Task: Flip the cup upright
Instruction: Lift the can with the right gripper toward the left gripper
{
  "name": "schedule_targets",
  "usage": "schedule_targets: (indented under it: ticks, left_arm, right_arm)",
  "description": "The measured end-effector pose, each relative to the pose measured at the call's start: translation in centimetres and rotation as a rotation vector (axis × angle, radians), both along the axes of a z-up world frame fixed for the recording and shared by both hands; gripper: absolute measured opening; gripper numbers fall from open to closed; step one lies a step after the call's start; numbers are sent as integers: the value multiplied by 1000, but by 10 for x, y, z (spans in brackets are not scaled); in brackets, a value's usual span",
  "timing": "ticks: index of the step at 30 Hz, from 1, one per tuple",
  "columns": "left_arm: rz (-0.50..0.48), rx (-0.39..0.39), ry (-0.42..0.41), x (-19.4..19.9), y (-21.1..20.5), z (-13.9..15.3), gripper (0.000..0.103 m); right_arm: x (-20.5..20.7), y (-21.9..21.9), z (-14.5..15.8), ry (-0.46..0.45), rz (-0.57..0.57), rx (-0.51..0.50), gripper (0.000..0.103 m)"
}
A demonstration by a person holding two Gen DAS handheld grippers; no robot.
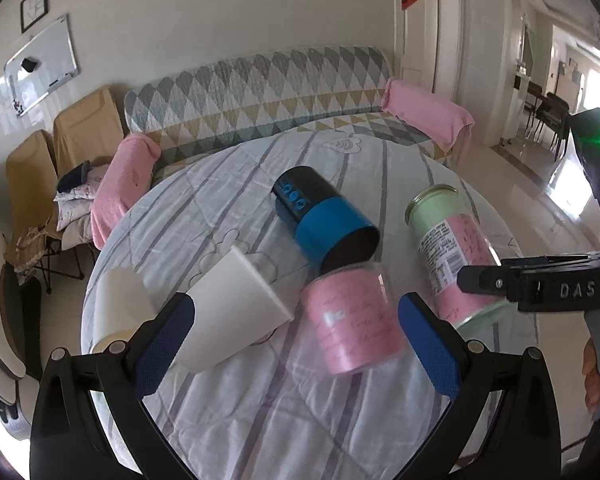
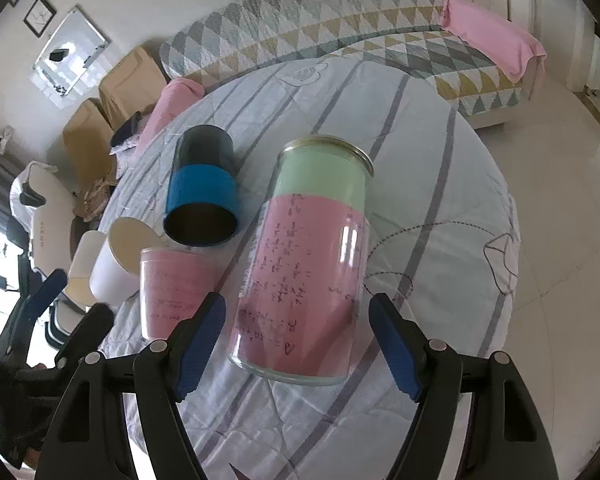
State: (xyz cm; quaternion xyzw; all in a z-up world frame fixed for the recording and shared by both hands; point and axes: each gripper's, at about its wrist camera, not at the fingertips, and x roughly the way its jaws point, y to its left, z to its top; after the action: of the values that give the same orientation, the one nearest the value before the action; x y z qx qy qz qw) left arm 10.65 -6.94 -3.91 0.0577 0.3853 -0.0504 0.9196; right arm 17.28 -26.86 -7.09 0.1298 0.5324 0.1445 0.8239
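Left wrist view looks down on a round desk (image 1: 260, 420) under a striped cloth, where five vessels lie tipped over in a loose cluster, so any one of them could be the cup to stand up. The left claw (image 1: 296, 344) is spread wide and holds nothing; its blue pads bracket a white paper cup (image 1: 236, 312) and a small glass with a pink paper lining (image 1: 352, 316), which suggests it is lining up on one of those two, though I cannot tell which. A second white cup (image 1: 116, 308) lies further left near the desk edge, and a black and blue cup (image 1: 324, 216) lies behind, its open mouth just beside the small glass. In the right wrist view the right claw (image 2: 296, 344) is also wide apart and empty, poised over the near end of a tall glass jar with pink and green paper inside (image 2: 308, 264). That jar lies on its side with its flat base toward the claw and its rimmed mouth pointing away, so a grip across the body followed by a tilt would likely raise it onto its base. Its smooth round glass could roll or slip, so a centred squeeze seems wise. Neither claw touches anything yet.
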Motion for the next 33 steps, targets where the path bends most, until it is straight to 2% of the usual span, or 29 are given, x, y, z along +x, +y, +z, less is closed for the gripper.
schedule_targets:
  ticks: [9,11,14,20,25,29,33]
  left_arm:
    - [-9,27,12,22,-25,0,103]
    - [-12,34,17,24,-29,-2,103]
    - [-21,41,32,27,-33,-6,103]
    - [-36,51,48,26,-42,-9,103]
    - [-35,58,55,23,-45,-10,103]
    - [-31,47,75,25,-47,-11,103]
    - [-19,27,91,26,-44,-7,103]
  right_arm:
    - [14,-3,-5,7,33,45,76]
    - [16,-3,-6,3,46,46,76]
    - [17,-4,-7,-10,61,30,68]
    - [16,-12,-7,0,104,42,68]
    - [14,-18,-3,12,143,14,68]
    - [18,-21,-7,29,142,54,69]
    - [11,-34,-7,18,136,185,79]
